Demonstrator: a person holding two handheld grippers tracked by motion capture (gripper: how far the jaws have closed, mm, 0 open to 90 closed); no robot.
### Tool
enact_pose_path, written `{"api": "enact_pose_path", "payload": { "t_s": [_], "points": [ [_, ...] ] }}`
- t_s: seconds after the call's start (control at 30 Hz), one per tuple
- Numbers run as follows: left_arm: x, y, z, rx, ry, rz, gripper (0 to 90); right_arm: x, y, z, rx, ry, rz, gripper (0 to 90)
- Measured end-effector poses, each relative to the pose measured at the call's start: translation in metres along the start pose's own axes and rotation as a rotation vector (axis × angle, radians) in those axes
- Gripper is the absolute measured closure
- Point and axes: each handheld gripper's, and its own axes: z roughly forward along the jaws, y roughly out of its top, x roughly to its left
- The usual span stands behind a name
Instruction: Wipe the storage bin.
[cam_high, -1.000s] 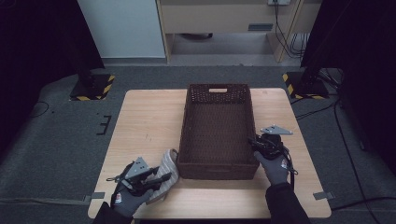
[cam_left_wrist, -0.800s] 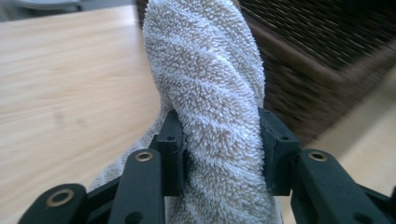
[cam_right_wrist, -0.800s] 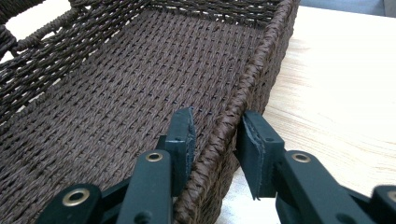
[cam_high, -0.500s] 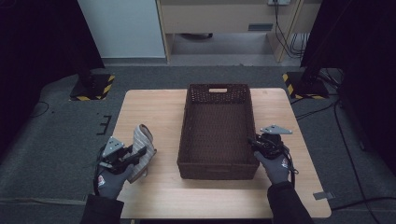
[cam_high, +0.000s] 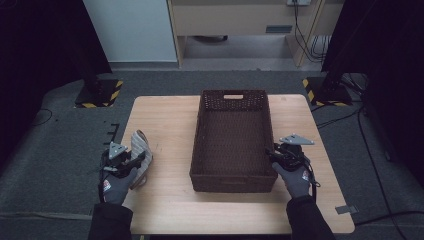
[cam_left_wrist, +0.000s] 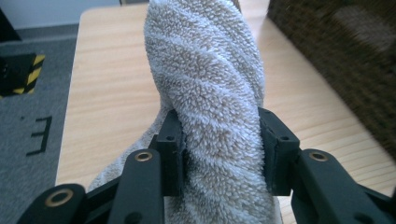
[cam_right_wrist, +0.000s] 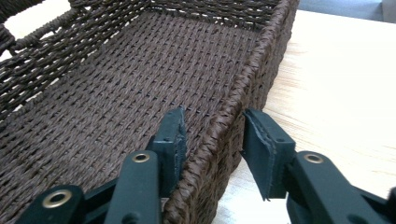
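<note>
Left gripper (cam_high: 131, 161) has its jaws pinching a rolled grey towel (cam_left_wrist: 210, 93), pads pressed into the pile on both sides. The towel sits over the left edge of the desk (cam_high: 170, 125), well apart from the wicker basket (cam_high: 232, 95) and to its left. It is outside the basket, not in it.

Right gripper (cam_right_wrist: 212, 135) straddles the basket's right wall near the front corner. Its jaws have just been opening: the rim is between them, one pad touching the inner face, the other standing off the outer face, so no real clamp on it now.

Step in hand, as a judgement: towel taken clear of the basket while the right side steadied it, and the right is now letting go. Could equally be a staging move before loading.

Next move calls for a set-down spot left of the basket, fully on the desk, since the roll overhangs the edge. Basket interior looks bare.
</note>
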Motion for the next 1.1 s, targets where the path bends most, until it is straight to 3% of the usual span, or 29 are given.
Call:
{"api": "enact_pose_path", "payload": {
  "t_s": [0.27,0.47,0.87,1.1],
  "points": [
    [0.004,-0.009,0.015,0.085,0.013,0.018,56.3,0.000,-0.001,0.000,-0.007,-0.002,0.000,56.4],
    [0.001,-0.014,0.025,0.116,0.006,0.032,53.4,-0.001,0.000,-0.001,-0.007,-0.008,0.003,51.8],
    [0.003,-0.015,0.025,0.067,-0.017,0.006,35.5,-0.002,0.004,-0.008,-0.039,0.006,0.011,46.1],
    [0.001,-0.007,0.014,0.014,-0.046,-0.005,32.8,0.000,0.002,-0.003,0.005,0.010,-0.011,50.1]
  ]
}}
